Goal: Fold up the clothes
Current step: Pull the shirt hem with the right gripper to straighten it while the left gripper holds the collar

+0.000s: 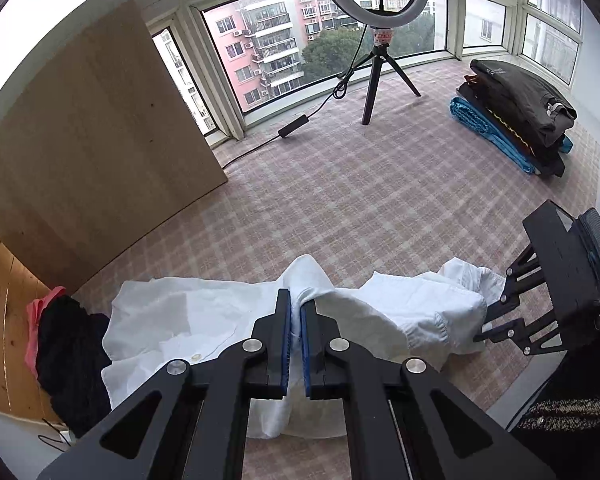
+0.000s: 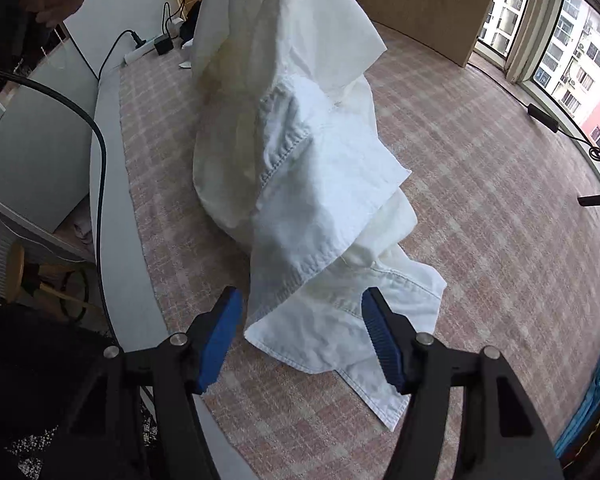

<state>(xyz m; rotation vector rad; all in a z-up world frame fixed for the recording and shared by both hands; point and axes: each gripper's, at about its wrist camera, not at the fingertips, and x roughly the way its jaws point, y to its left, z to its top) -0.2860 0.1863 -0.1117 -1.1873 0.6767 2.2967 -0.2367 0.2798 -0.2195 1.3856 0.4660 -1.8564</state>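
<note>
— So, where are we keeping the white shirt?
— We're pinching a ridge of it in our left gripper, jaws clamped, lifting it off the checked cloth.
— And our right gripper?
— We're holding it wide apart, hovering around the cuff at six o'clock.

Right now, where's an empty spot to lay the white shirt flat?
Free: the checked cloth between the white shirt, the ring-light tripod and the folded pile. Crowded: the left edge by the dark clothes.
</note>
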